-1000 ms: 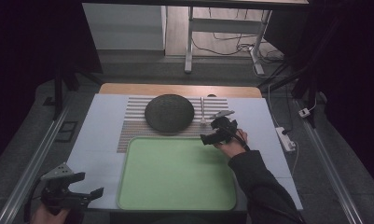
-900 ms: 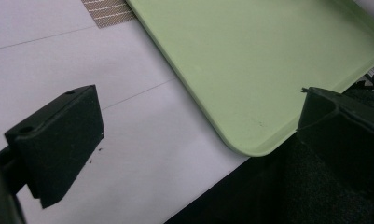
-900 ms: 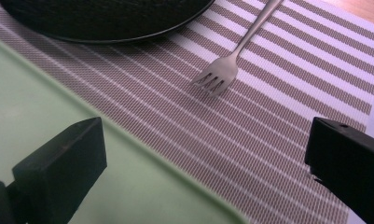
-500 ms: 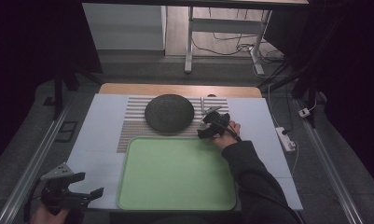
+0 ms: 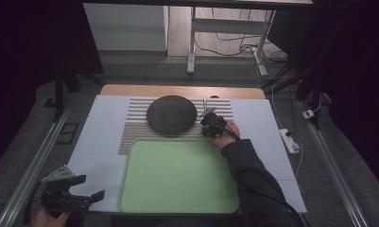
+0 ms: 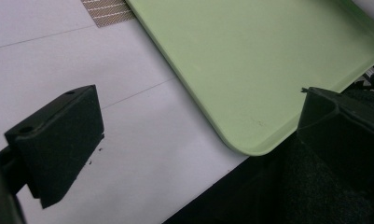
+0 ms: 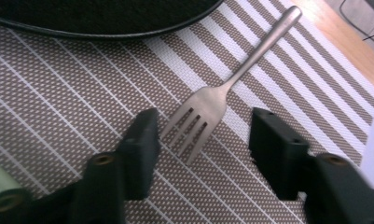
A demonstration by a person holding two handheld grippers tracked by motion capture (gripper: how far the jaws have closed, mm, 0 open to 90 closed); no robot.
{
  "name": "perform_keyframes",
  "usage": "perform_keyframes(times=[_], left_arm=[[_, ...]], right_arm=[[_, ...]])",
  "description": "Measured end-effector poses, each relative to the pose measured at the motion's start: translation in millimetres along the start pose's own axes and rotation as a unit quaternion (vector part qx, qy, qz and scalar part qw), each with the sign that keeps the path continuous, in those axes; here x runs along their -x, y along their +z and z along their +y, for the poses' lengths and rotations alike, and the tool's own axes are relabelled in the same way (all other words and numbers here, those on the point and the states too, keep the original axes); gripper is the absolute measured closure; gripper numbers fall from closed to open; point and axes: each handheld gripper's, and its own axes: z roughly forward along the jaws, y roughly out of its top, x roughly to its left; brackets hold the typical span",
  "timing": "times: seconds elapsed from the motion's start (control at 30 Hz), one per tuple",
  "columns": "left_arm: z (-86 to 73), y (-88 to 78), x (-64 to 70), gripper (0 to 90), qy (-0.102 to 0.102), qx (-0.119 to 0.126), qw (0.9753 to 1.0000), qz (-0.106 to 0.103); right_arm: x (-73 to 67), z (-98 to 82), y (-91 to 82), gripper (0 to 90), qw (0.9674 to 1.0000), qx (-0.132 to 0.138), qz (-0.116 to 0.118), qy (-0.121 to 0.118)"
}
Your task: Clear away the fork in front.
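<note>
High view overhead, facing forward-down; gripper views close, sharing placemat (image 5: 135, 124).

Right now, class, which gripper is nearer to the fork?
Right. The right gripper has been closing, its fingers straddling the fork tines without pressing. The left gripper sits at the table's near left corner.

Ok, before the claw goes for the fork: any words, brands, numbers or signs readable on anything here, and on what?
None can be read.
Fork: bare metal, no stamp visible on the handle or tines.
Dark plate: plain, no mark.
Green tray: plain, no label.
Striped mat: stripes, no lettering.
White power strip beside the table: too small to tell whether it carries any marking.
</note>
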Motion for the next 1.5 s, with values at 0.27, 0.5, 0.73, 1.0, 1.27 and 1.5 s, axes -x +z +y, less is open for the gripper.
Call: perform_keyframes(times=[0.27,0.5,0.73,1.0,1.27,1.5], left_arm=[[0.0,0.1,0.2,0.6,0.0,-0.001,1.0,0.0],[0.2,0.5,0.6,0.6,0.001,-0.002,1.0,0.001],[0.0,0.0,0.2,0.7,0.001,-0.001,1.0,-0.001],[0.0,0.1,1.9,0.6,0.007,0.0,1.0,0.001],[0.0,0.1,2.8,0.6,0.01,0.0,0.9999,0.004],[-0.1,-0.4,3.8,0.6,0.014,0.001,0.9999,0.007]], right_arm=[[-4.4,0.7,-0.9,75.5,0.9993,-0.005,-0.012,-0.035],[-3.9,0.3,-3.8,89.9,0.9987,-0.016,-0.036,-0.034],[3.0,1.2,-13.9,90.0,0.9999,0.01,-0.014,0.002],[6.9,1.0,-28.2,90.0,0.9993,0.03,0.012,0.02],[9.0,-0.9,-50.1,90.0,0.9969,0.06,0.038,0.032],[10.3,-7.5,-64.4,90.0,0.9944,0.075,0.063,0.04]])
